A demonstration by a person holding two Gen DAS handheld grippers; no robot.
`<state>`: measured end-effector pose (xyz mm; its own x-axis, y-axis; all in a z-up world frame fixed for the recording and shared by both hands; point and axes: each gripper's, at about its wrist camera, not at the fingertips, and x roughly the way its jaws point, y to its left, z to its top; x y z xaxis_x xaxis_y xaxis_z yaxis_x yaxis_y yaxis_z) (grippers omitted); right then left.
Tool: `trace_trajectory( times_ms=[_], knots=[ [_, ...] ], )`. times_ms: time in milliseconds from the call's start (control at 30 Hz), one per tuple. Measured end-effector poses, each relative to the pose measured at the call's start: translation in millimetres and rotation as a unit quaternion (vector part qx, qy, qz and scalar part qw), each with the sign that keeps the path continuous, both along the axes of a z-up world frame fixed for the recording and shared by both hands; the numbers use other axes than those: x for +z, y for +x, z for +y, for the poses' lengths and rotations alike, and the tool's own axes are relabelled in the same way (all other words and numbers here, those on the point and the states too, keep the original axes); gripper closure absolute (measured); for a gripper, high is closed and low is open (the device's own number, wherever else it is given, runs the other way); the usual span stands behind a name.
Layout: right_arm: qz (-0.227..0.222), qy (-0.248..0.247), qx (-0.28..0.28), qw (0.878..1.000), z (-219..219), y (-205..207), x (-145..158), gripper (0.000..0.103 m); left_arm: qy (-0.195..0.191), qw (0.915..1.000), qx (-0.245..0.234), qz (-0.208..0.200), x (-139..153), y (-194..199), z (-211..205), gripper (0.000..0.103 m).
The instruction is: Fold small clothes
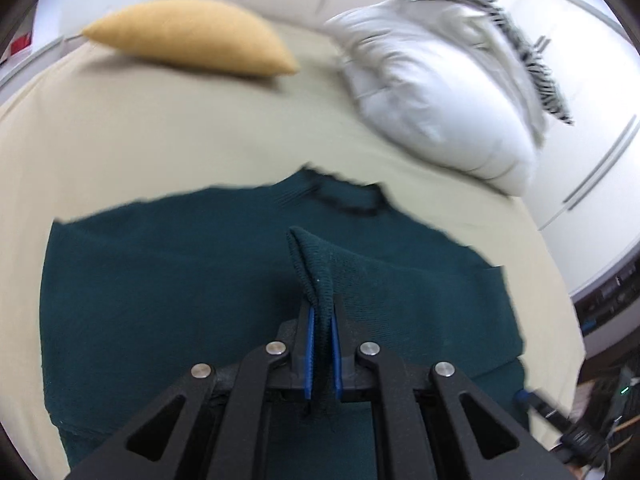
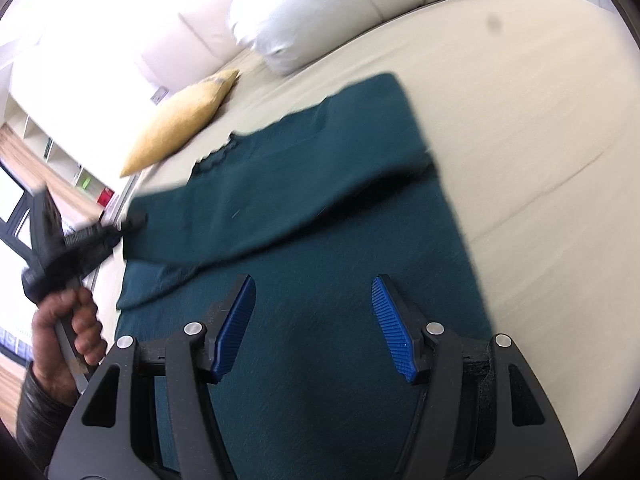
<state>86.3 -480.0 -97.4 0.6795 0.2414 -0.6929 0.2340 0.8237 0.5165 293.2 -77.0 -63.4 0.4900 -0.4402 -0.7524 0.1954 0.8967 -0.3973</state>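
A dark teal knitted sweater (image 1: 168, 280) lies spread on the cream bed sheet. My left gripper (image 1: 320, 320) is shut on a pinched fold of the sweater's edge (image 1: 312, 264) and holds it raised above the body of the garment. In the right wrist view the sweater (image 2: 320, 240) lies below my right gripper (image 2: 314, 320), which is open and empty above its lower part. The left gripper (image 2: 134, 220) shows there at the left, held in a hand, with a sleeve or side of the sweater drawn across the body.
A mustard cushion (image 1: 192, 40) and a white pillow (image 1: 436, 88) lie at the head of the bed (image 1: 180, 140), with a zebra-striped cushion (image 1: 500, 20) behind. Bare sheet (image 2: 540, 140) lies right of the sweater. The bed edge and floor are at the left (image 2: 16, 360).
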Motion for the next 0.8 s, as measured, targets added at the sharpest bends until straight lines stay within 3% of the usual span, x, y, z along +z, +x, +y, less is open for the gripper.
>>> trace_trajectory(
  times_ms=[133, 267, 333, 467, 500, 567, 633, 800],
  knots=[
    [0.0, -0.042, -0.031, 0.999, -23, 18, 16, 0.044, 0.004, 0.9997, 0.003, 0.022, -25, 0, 7, 0.095],
    [0.025, -0.084, -0.034, 0.996, -44, 54, 20, 0.047, -0.001, 0.9998, 0.002, 0.021, -31, -3, 10, 0.095],
    [0.048, -0.092, -0.033, 0.994, -52, 72, 15, 0.057, -0.001, 0.9998, -0.002, 0.02, -31, -3, 11, 0.095],
    [0.077, -0.06, -0.014, 0.995, -61, 96, -4, 0.064, -0.001, 0.9998, -0.004, 0.02, -33, -4, 9, 0.095],
    [0.083, -0.061, -0.003, 0.995, -57, 99, -8, 0.071, -0.001, 0.9998, -0.004, 0.02, -33, -4, 7, 0.095],
    [0.088, -0.086, 0.008, 0.992, -50, 101, -12, 0.076, -0.004, 0.9998, -0.004, 0.019, -34, -5, 7, 0.095],
    [0.092, -0.111, 0.013, 0.989, -47, 102, -12, 0.092, -0.006, 0.9998, -0.003, 0.019, -34, -6, 7, 0.095],
    [0.096, -0.116, -0.016, 0.989, -59, 103, -10, 0.098, -0.007, 0.9999, -0.003, 0.015, -35, -10, 7, 0.095]
  ],
)
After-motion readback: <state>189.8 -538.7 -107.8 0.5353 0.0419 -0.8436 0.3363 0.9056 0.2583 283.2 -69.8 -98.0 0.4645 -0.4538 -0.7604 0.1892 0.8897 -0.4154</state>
